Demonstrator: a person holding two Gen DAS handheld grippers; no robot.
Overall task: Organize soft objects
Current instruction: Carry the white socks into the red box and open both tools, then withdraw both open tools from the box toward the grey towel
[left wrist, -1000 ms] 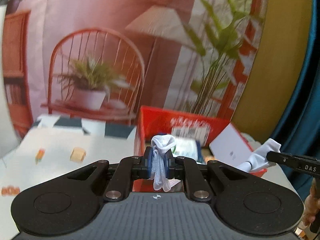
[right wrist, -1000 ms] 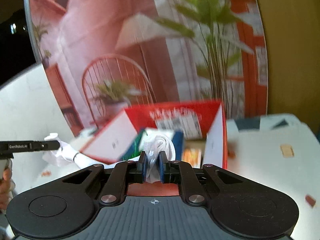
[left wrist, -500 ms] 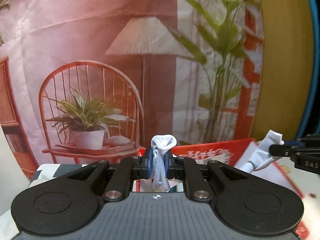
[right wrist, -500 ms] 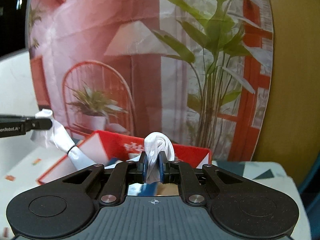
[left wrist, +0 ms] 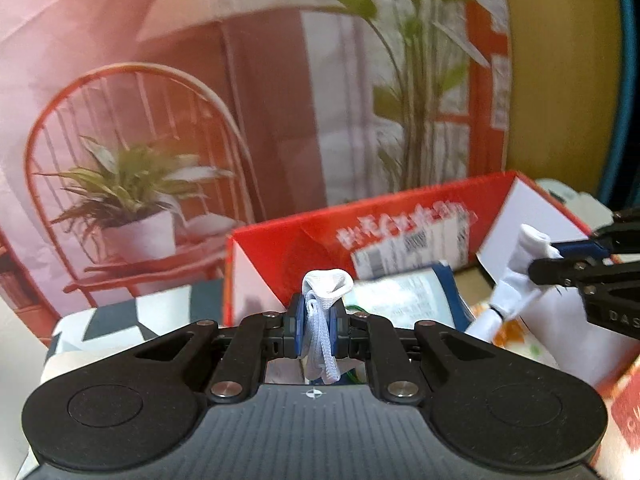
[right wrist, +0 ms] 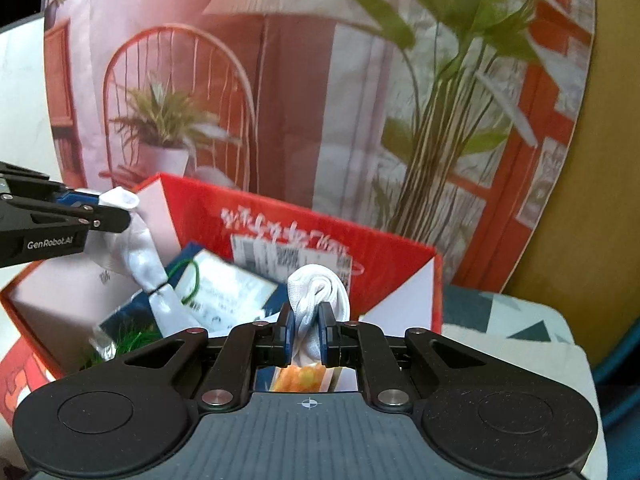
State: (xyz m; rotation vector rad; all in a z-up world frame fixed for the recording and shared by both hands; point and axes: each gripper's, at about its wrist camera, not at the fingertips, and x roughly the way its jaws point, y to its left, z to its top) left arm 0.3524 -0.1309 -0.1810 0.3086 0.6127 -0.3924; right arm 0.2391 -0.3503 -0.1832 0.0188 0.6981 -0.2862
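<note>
My left gripper (left wrist: 318, 320) is shut on one end of a white sock (left wrist: 326, 286). My right gripper (right wrist: 306, 328) is shut on the other end of the white sock (right wrist: 318, 286). The sock hangs between both grippers above an open red cardboard box (right wrist: 304, 228). In the right wrist view the left gripper (right wrist: 96, 210) shows at the left edge with the sock's tied middle (right wrist: 154, 280) below it. In the left wrist view the right gripper (left wrist: 560, 258) shows at the right edge with the sock's end (left wrist: 516, 276).
The red box (left wrist: 400, 232) holds a blue-and-white packet (right wrist: 224, 288), green string and an orange-printed item (right wrist: 306, 376). A printed backdrop with chair and plants (right wrist: 280, 100) stands behind. The box sits on a patterned tablecloth (right wrist: 520, 344).
Both grippers have come back down with the sock toward the red box, whose inside now fills more of both views. The grip on the sock has not changed.
</note>
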